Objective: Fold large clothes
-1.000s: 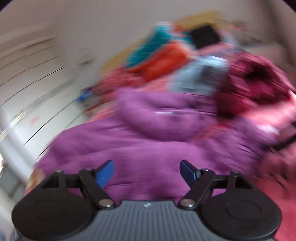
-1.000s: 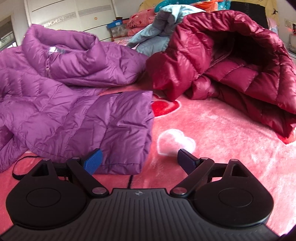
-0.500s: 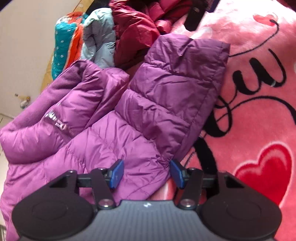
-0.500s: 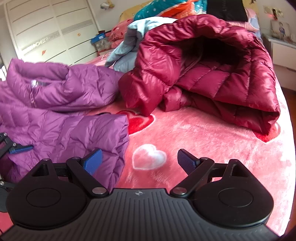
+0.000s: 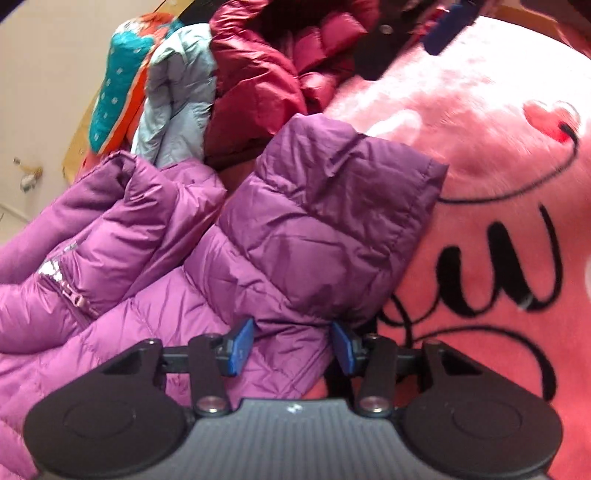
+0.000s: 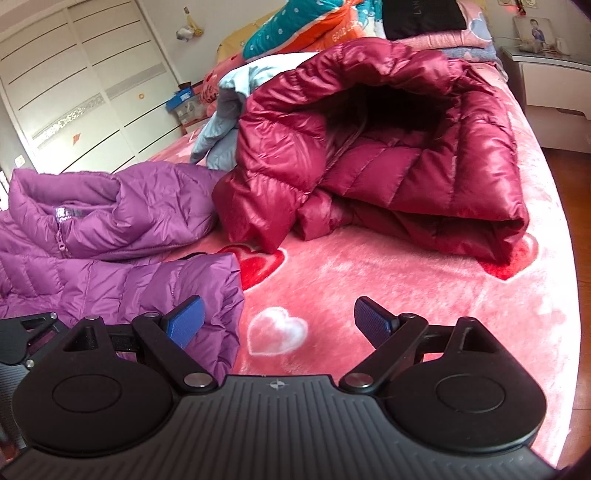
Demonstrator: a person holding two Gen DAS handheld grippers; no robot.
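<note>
A purple down jacket [image 5: 122,258] lies on the pink blanket [image 5: 498,184], its sleeve [image 5: 325,229] stretched towards the cuff at the upper right. My left gripper [image 5: 291,343] is shut on the sleeve, with bunched fabric pinched between its blue pads. In the right wrist view the same jacket [image 6: 92,229] lies at the left with the sleeve end [image 6: 207,288] near me. My right gripper [image 6: 279,321] is open and empty, low over the blanket [image 6: 406,280] beside the sleeve end. Its left pad overlaps the sleeve's edge.
A dark red down jacket [image 6: 388,155] lies heaped at the back of the bed, with a light blue garment [image 6: 225,122] beside it. Folded bedding [image 6: 295,33] is stacked behind. A white wardrobe [image 6: 74,92] stands at the left and a nightstand [image 6: 546,81] at the right.
My left gripper swung down onto the sleeve and its jaws closed in on the fabric. My right gripper drew back to the right, off the sleeve end, staying open.
</note>
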